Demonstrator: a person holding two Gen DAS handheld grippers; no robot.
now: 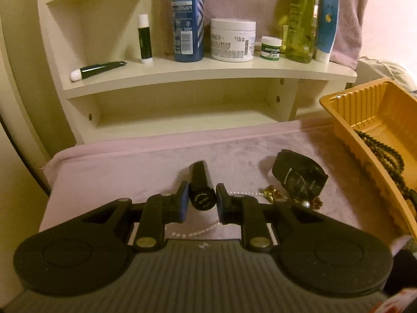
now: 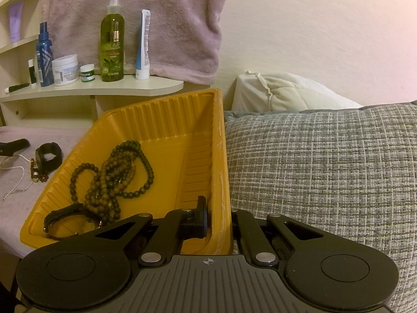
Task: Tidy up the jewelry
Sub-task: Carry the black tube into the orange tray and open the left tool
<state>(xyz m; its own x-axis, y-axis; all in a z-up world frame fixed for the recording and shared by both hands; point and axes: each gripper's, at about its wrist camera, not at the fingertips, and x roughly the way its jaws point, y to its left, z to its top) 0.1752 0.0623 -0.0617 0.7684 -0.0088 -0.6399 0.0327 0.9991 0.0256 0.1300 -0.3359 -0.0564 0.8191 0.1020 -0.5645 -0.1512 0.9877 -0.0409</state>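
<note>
My left gripper point(image 1: 202, 199) is shut on a black tube point(image 1: 199, 174), which points away from me just above the pink cloth point(image 1: 117, 172). To its right on the cloth lie a black watch point(image 1: 299, 177), amber beads point(image 1: 271, 194) and a thin pearl chain point(image 1: 203, 232). My right gripper point(image 2: 219, 221) is shut on the near right wall of the yellow tray point(image 2: 161, 109), one finger inside and one outside. Inside the tray lie dark bead necklaces point(image 2: 117, 172) and a dark-strapped watch point(image 2: 65, 219).
A cream shelf point(image 1: 208, 71) behind the cloth carries a blue bottle point(image 1: 187, 18), a white cream jar point(image 1: 232, 39), a green bottle point(image 1: 302, 20) and small tubes. A grey woven cushion point(image 2: 325, 169) presses against the tray's right side, with a white pillow point(image 2: 286, 91) behind.
</note>
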